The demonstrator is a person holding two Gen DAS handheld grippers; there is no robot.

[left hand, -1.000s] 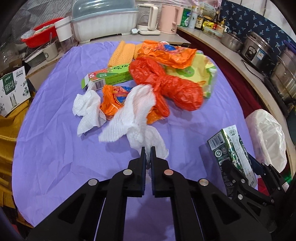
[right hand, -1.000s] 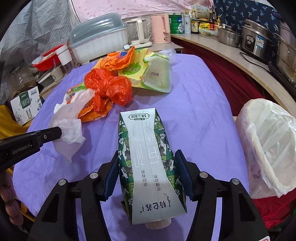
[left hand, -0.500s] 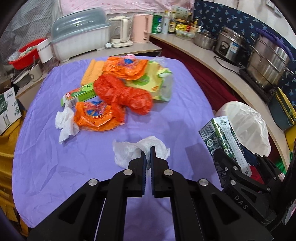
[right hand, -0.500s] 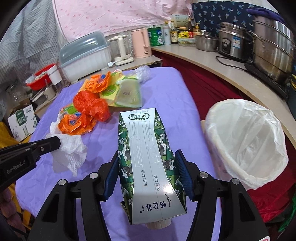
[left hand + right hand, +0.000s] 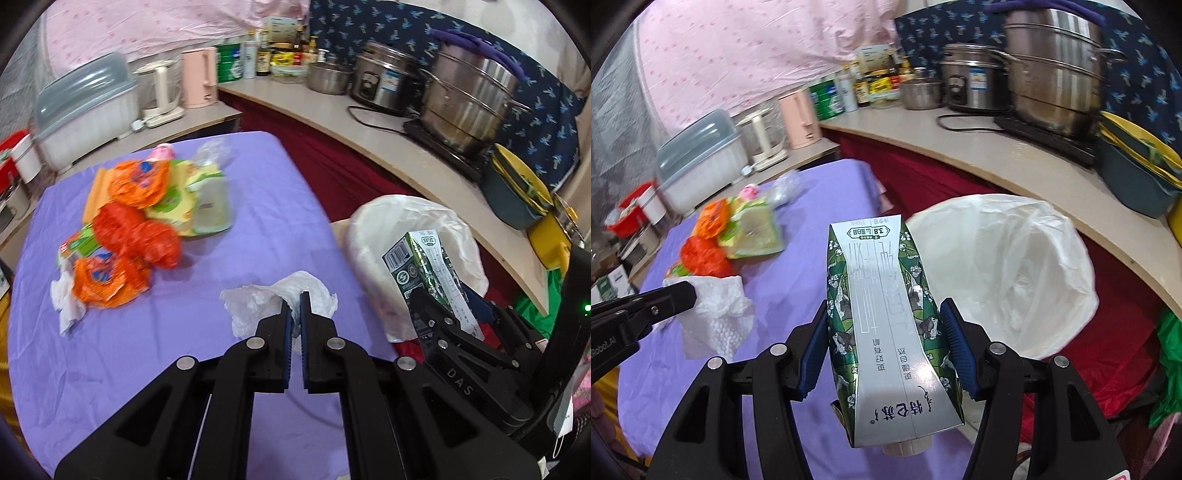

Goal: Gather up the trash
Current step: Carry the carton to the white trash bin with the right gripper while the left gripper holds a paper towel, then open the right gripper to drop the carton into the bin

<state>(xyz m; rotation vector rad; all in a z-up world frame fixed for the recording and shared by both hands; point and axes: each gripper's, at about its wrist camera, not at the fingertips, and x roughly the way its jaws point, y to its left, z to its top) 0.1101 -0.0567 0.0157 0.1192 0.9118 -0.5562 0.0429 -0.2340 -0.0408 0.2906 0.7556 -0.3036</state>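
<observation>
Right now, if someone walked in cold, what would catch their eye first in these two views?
Probably the green and silver milk carton clamped in the right tongs, right beside the white-lined trash bin. Next, the crumpled white tissue pinched in the left tongs over the purple tablecloth, with a bright orange heap of wrappers lying farther back.

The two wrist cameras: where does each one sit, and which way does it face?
Left wrist: sits behind the left gripper, looking down at the purple table; its fingers pinch a white tissue.
Right wrist: sits behind the right gripper, facing the lined trash bin; its fingers clamp a milk carton.
Shared: both views show table, tissue, carton, bin and the other gripper.
</observation>
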